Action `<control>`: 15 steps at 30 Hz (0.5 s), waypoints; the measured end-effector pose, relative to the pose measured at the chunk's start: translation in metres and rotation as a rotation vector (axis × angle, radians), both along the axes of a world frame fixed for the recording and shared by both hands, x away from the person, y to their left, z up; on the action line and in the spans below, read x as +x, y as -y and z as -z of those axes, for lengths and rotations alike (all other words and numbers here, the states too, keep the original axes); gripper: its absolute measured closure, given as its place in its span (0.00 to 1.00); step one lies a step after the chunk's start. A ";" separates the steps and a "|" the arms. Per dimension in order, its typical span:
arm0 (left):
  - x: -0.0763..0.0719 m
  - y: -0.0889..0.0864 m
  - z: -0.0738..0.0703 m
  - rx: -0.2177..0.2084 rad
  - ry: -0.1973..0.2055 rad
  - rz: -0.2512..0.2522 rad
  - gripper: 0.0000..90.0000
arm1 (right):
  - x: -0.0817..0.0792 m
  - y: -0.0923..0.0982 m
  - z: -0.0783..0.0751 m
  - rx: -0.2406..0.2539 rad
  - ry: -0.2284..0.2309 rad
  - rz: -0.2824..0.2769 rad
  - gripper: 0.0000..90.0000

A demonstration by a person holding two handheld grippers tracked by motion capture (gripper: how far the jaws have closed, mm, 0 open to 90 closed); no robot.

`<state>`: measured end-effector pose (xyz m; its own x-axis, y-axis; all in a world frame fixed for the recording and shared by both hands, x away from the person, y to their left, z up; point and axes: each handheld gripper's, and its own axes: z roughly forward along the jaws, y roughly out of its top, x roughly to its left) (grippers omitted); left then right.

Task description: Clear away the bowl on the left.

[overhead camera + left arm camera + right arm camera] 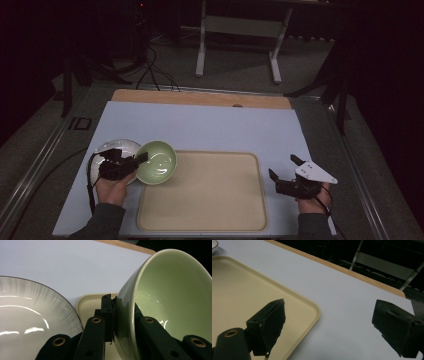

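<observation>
A pale green bowl (157,162) is tilted over the left edge of the beige tray (210,200). My left gripper (141,159) is shut on its rim; in the left gripper view the green bowl (170,297) has its wall pinched between the jaws, one inside and one outside. A white plate (112,149) with a dark rim lies on the table under the left hand, and this white plate (30,322) sits left of the jaws. My right gripper (285,167) stands open beside the tray's right edge, holding nothing; its fingertips (270,322) hang over the tray's corner (312,307).
A light blue mat (200,125) covers the table, with a wooden strip (200,97) along the far edge. Beyond it stand a white table frame (240,40) and cables on the floor (150,70). Most of the tray's surface is bare.
</observation>
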<state>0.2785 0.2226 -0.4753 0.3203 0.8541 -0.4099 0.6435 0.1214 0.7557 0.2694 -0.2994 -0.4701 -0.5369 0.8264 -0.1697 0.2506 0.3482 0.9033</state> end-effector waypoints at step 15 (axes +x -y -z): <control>0.001 0.014 0.002 0.007 -0.005 0.045 0.91 | 0.000 0.000 0.000 0.001 0.001 0.000 0.12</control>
<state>0.2796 0.2090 -0.4768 0.3566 0.8418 -0.4053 0.6517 0.0868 0.7535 0.2694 -0.2995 -0.4700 -0.5369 0.8264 -0.1696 0.2497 0.3477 0.9037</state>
